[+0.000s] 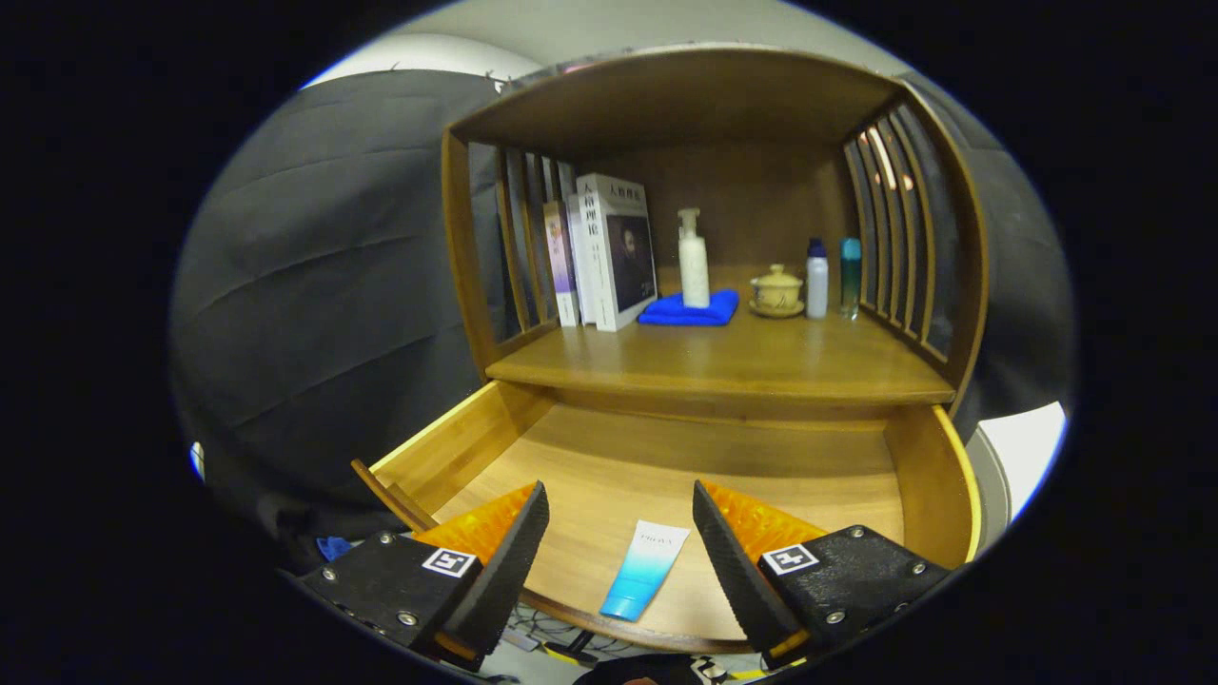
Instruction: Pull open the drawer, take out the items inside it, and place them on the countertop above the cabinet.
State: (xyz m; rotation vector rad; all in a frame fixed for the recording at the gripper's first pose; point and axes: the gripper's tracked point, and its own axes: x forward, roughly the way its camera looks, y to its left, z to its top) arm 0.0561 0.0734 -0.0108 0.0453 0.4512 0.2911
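Note:
The wooden drawer (476, 433) stands pulled open below the cabinet's countertop (723, 366). On its floor lies a blue-and-white tube (644, 569), flat, cap end toward me. My gripper (620, 509) is open above the drawer's front part, its two black-padded fingers (519, 552) spread wide. The tube lies between and just below the fingers, touched by neither.
On the countertop, inside the cabinet's hutch, stand several books (609, 249), a white pump bottle (693, 262) on a folded blue cloth (690, 309), a lidded tea cup (776, 290) and two small bottles (830, 276). Slatted side walls flank the hutch. Black cloth hangs to the left.

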